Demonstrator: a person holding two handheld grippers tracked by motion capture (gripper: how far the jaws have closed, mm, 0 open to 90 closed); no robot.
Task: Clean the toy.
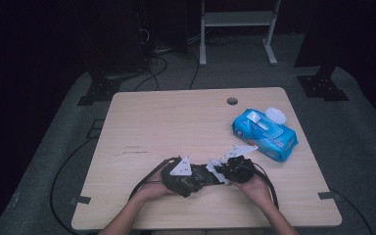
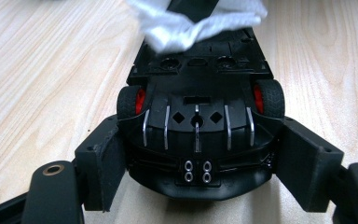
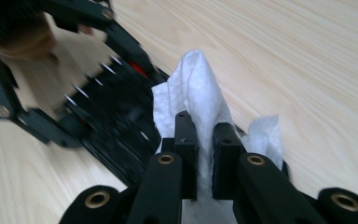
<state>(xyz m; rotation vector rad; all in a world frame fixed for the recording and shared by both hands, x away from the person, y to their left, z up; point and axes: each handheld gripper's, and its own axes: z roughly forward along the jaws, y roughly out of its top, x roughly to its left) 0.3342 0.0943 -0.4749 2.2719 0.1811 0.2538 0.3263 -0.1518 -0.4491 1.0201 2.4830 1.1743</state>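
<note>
Clamping the black toy car (image 2: 198, 135) across its flanks, the left claw (image 2: 198, 154) holds it upside down just above the tabletop (image 1: 176, 122). Right claw (image 3: 205, 154), pinched tight on a white wipe (image 3: 196, 93), presses that wipe onto the car's underside. Both hands meet near the front edge, left hand (image 1: 152, 188), right hand (image 1: 257, 188); blue wipe pack (image 1: 264, 134) sits just beyond.
</note>
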